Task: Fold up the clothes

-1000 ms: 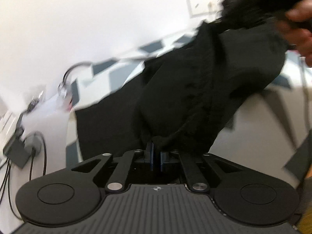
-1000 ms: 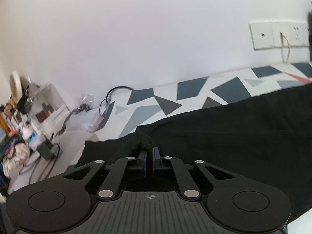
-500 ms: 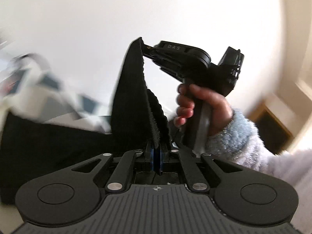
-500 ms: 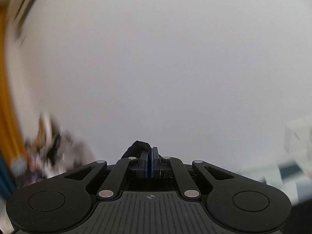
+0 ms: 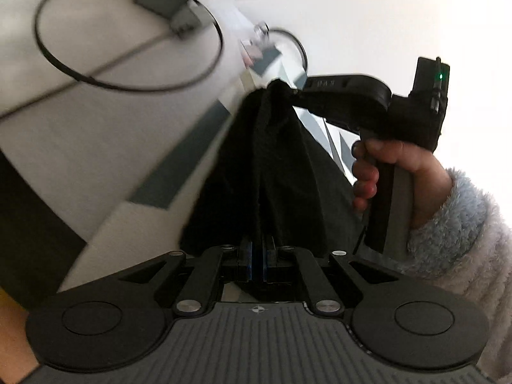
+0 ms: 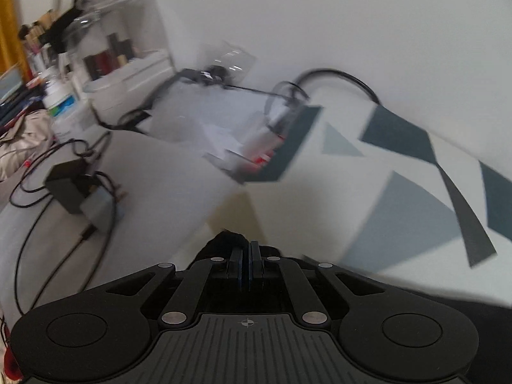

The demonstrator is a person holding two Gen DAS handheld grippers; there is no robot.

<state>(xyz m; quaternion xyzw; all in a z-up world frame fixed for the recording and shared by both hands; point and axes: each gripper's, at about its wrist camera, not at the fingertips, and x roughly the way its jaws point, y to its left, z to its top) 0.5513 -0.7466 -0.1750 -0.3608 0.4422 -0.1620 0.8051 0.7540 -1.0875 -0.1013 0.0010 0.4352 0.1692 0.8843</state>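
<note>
A black garment hangs stretched in the air between my two grippers. My left gripper is shut on one edge of it. In the left wrist view the right gripper is also shut on the cloth's other end, held by a hand in a fluffy sleeve. In the right wrist view my right gripper is shut with a small bunch of the black garment pinched between the pads. The rest of the cloth is hidden below that view.
A cloth with grey and dark triangles covers the table. Black cables, a power adapter, a clear organiser box and bottles sit at the table's left end. A white wall is behind.
Both grippers have swung with the garment lifted off the table. The views have tilted down from the wall toward the table's left end. Both grips are unchanged.
</note>
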